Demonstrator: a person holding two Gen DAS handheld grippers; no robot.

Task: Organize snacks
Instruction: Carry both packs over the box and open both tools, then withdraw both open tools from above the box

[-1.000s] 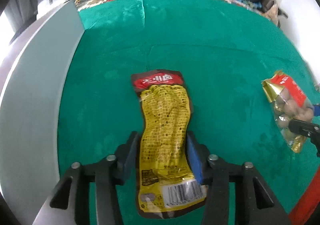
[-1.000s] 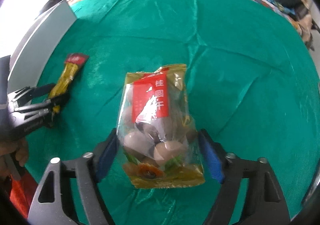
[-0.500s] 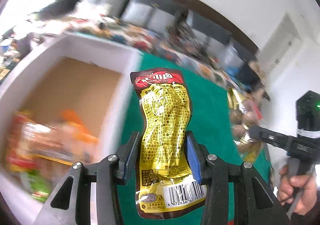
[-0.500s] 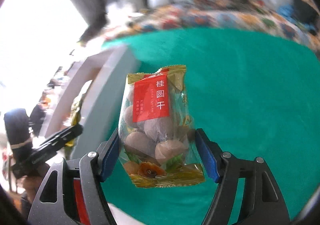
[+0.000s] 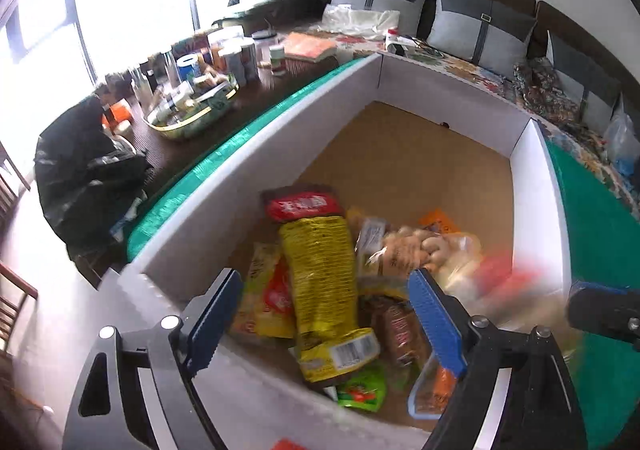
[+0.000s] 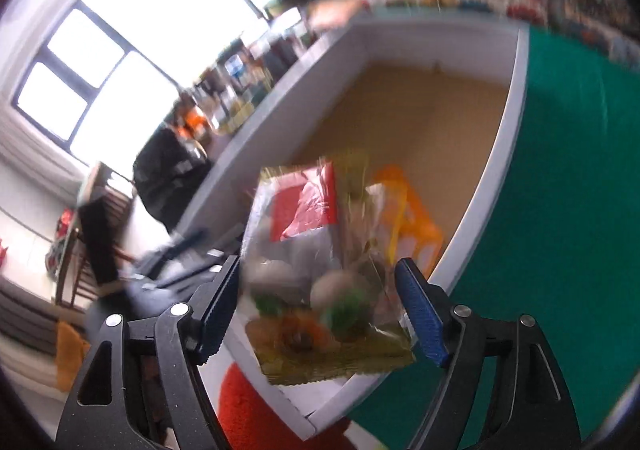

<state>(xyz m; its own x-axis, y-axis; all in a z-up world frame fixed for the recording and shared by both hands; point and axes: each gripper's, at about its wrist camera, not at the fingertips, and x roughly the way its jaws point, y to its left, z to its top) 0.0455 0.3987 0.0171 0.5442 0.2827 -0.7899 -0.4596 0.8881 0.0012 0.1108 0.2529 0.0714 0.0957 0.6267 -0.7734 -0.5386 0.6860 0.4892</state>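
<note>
My left gripper [image 5: 325, 278] hangs over the white box [image 5: 256, 138], its jaws opening wide. The yellow snack pack with a red top [image 5: 316, 250] lies below between them on the pile of snacks, and neither pad touches it. My right gripper [image 6: 318, 264] is over the box's near corner [image 6: 500, 146], jaws opening too. The clear bag of round brown fruits with a red label [image 6: 320, 250] is blurred between its pads, and a gap shows at the left pad. In the left wrist view that bag is a blur [image 5: 500, 282] at the right.
Several other snack packs [image 5: 404, 330] lie at the box's near end, and its far cardboard floor [image 5: 420, 158] is bare. Green cloth [image 6: 560, 190] covers the table right of the box. A side table with jars [image 5: 208, 66] and a black bag [image 5: 88, 170] stand to the left.
Both grippers rose from the green cloth and swung left over the box. The left jaws spread and the yellow pack dropped in. The right jaws widened around the fruit bag.
</note>
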